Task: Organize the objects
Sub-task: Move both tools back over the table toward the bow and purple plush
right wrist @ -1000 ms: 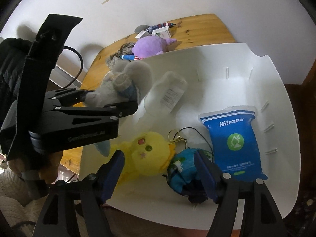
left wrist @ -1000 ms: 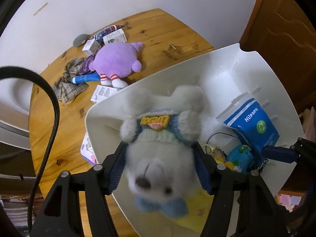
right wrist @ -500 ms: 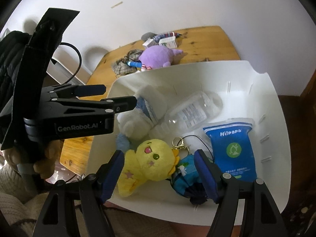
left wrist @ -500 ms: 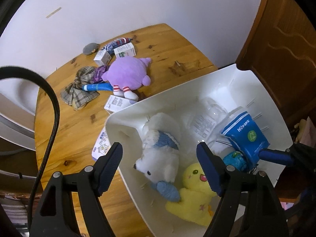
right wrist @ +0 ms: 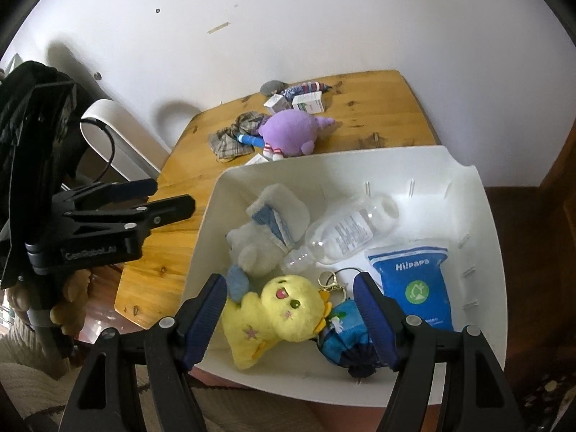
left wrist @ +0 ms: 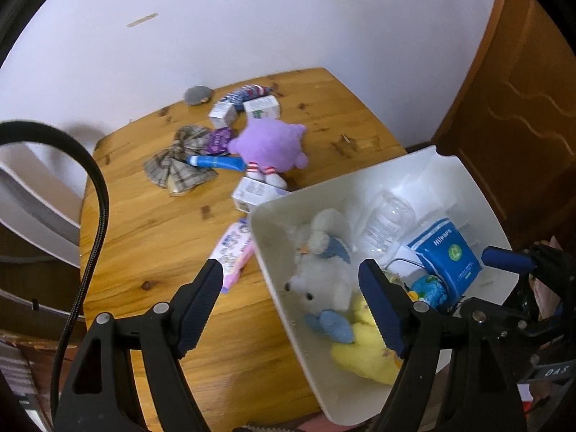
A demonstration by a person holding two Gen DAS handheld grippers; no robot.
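A round purple plush toy (left wrist: 268, 142) with striped legs and white feet, lying on the wooden table (left wrist: 151, 237) well apart from the white plastic bin (left wrist: 457, 187), looks the likeliest next pick: soft, light and squashy, it should give under the pads and is best pinched across its plump body rather than by an ear or a thin leg, which could slip free. It rests between a plaid fabric bow (left wrist: 178, 163) and two small cartons (left wrist: 244, 111), with a blue tube (left wrist: 216, 161) touching its side. The left gripper (left wrist: 289, 289) hangs released over the bin's near edge, jaws wide and holding nothing; the right gripper (right wrist: 289, 304) is likewise spread and empty above the bin's contents. Already inside are a white plush bear in a blue vest (right wrist: 262, 230), a yellow plush chick (right wrist: 277, 318), a clear plastic bottle (right wrist: 345, 234) and a blue wipes packet (right wrist: 414, 284)
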